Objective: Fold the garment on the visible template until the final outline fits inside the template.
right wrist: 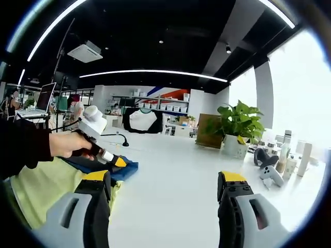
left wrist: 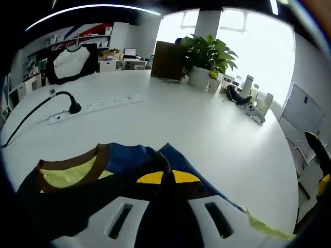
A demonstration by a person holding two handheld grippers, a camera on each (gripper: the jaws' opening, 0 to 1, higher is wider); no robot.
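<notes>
Left gripper: two white plastic jaws, each with dark oblong slot, yellow pads near tips, black tips pressed together.

Right gripper: two jaws, grey-white moulded bodies with dark recessed slots, black inner faces, yellow caps on tips, wide gap between.

In right gripper view, left gripper has white rounded head, black handle, white shaft, yellow tip.

Hand emerges from dark, near-black long sleeve, loose at cuff.
</notes>
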